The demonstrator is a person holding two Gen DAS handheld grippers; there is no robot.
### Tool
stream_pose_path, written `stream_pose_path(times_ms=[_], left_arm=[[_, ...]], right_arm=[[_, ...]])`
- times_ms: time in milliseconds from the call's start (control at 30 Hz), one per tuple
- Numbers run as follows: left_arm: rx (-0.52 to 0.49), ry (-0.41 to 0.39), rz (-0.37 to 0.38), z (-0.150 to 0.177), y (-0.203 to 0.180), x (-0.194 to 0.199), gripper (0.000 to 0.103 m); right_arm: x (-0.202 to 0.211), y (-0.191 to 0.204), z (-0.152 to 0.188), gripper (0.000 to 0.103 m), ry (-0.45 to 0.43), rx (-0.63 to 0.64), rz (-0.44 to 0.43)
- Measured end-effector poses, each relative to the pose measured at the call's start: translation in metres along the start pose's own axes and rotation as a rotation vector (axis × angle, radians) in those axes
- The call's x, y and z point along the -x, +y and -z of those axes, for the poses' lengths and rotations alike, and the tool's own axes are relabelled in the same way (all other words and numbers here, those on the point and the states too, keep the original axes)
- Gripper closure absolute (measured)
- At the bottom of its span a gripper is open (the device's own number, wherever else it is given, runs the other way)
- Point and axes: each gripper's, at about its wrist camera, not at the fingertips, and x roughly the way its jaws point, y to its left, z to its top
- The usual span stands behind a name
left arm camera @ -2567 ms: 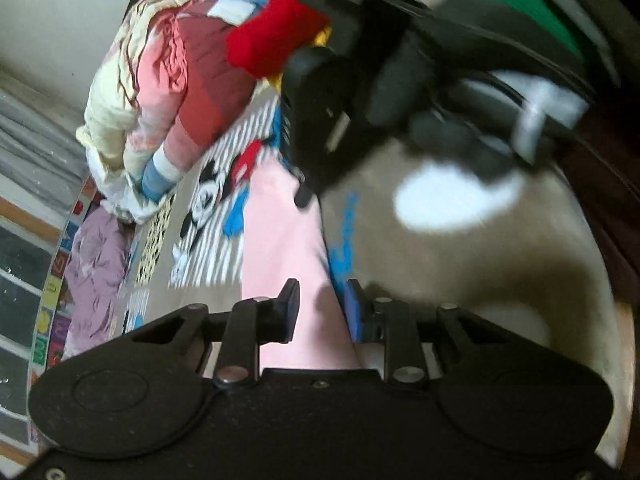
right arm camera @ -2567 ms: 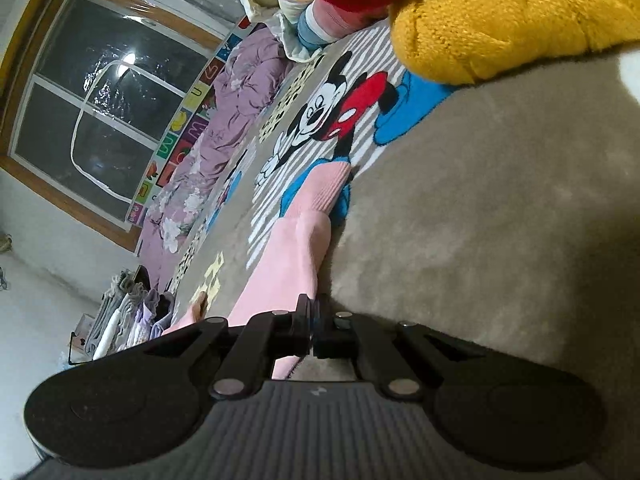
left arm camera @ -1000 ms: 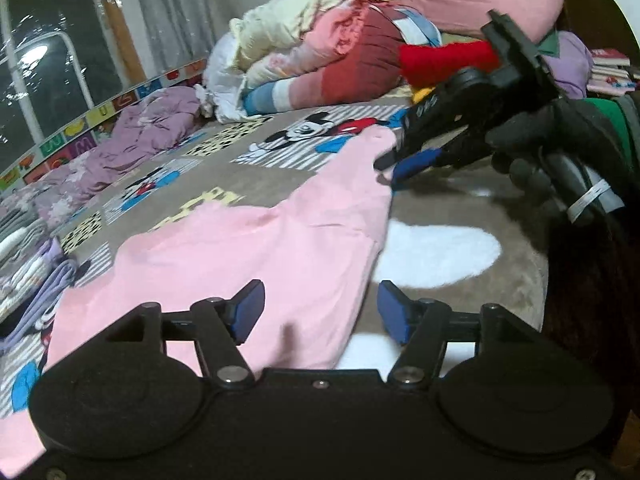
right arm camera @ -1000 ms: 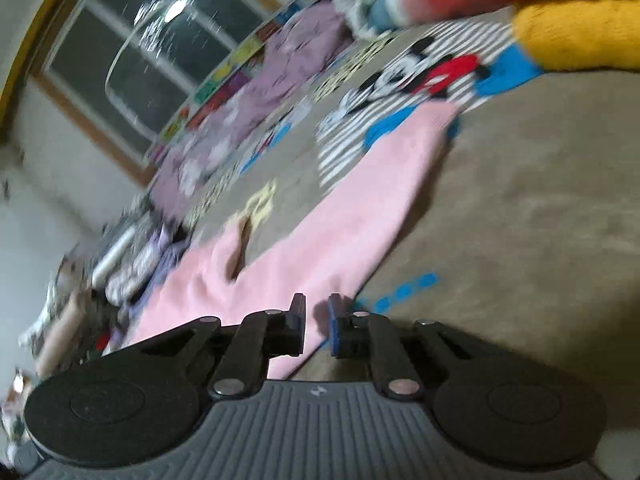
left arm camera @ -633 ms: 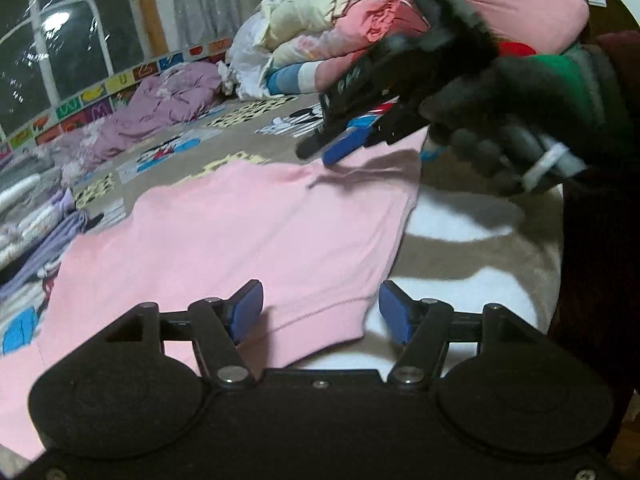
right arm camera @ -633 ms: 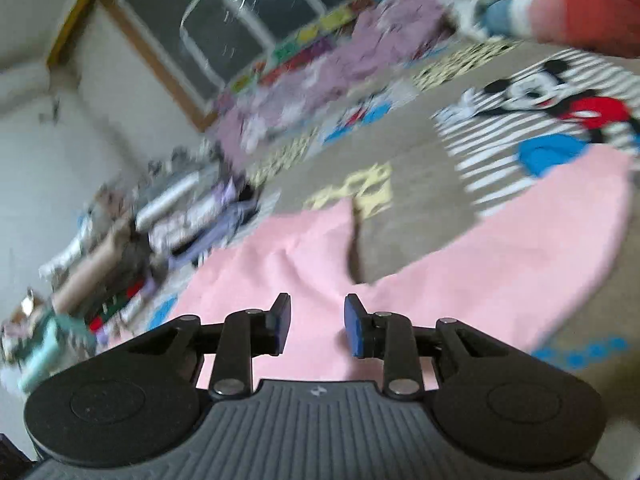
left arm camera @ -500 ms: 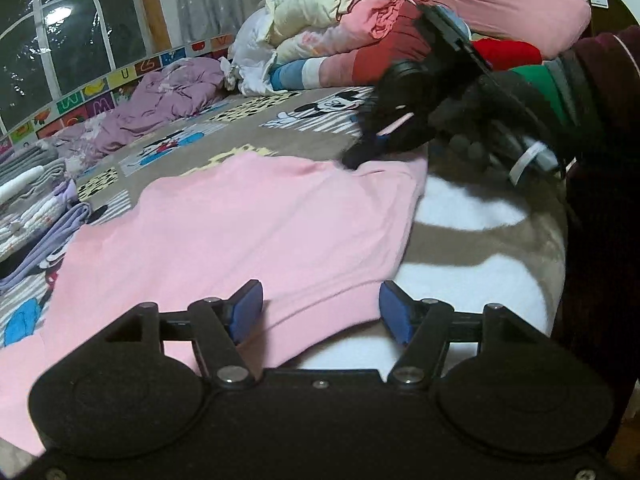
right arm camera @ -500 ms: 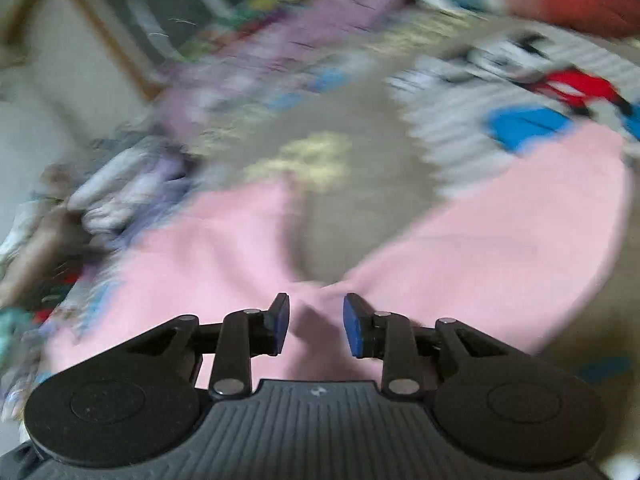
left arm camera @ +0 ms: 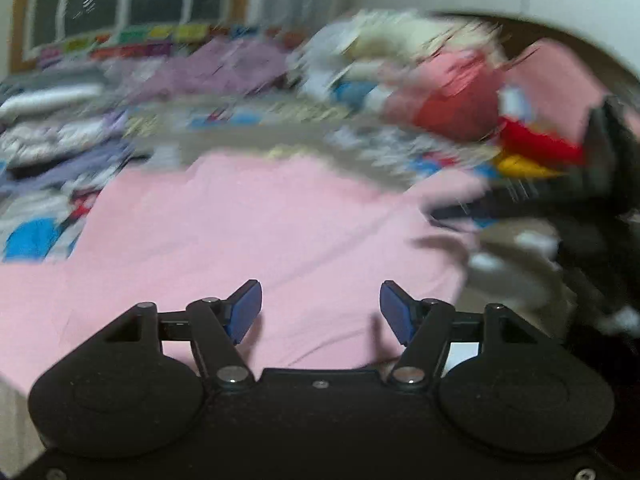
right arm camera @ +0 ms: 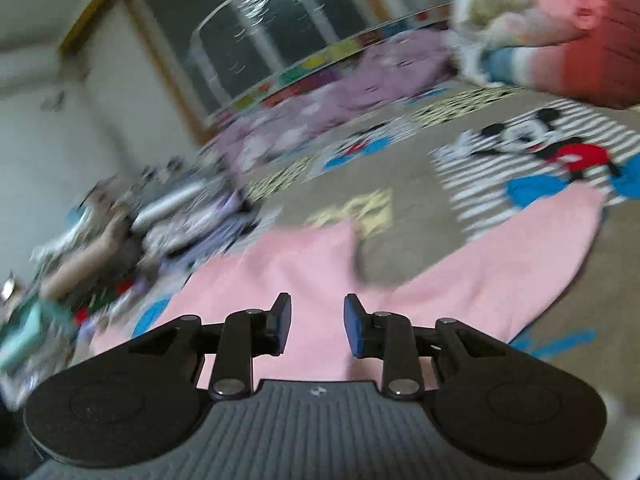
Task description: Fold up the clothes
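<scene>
While both views are smeared by motion blur, the pink garment (left arm camera: 256, 224) reads clearly enough: it lies spread flat on the bed's cartoon-print blanket (right arm camera: 520, 140), filling the middle of the left wrist view and running under both tools. The left tool (left arm camera: 321, 308) has its blue-padded fingers (left arm camera: 244, 308) spread wide above the near edge of the cloth, with nothing between them. The right tool (right arm camera: 316, 322) is also parted (a narrower gap than the left one), empty, and hangs over the pink fabric (right arm camera: 304, 276) where a sleeve (right arm camera: 532, 256) branches off toward the mouse figure printed on the blanket. In the left wrist view a dark shape at the right edge (left arm camera: 600, 200) is too blurred to identify. Beyond the garment sits a heap of unfolded clothes (right arm camera: 560, 28) in cream, pink and red, with purple laundry (right arm camera: 360, 88) along the dark window (right arm camera: 256, 36) and stacked folded items (right arm camera: 172, 216) at the left.
</scene>
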Motion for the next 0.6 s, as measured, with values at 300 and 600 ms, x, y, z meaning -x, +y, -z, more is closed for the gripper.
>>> stream_pose_path(times_ms=[300,600], left_arm=[[-0.046,0.021,-0.064,0.002,-0.008,0.013,0.037],[0.151,-0.023,-0.114,0.001,0.034,0.04,0.014]], right_arm=[[0.02,0.007,0.043,0.084,0.091,0.074,0.203],[0.001,0.051,0.059,0.071,0.122,0.293,0.168]])
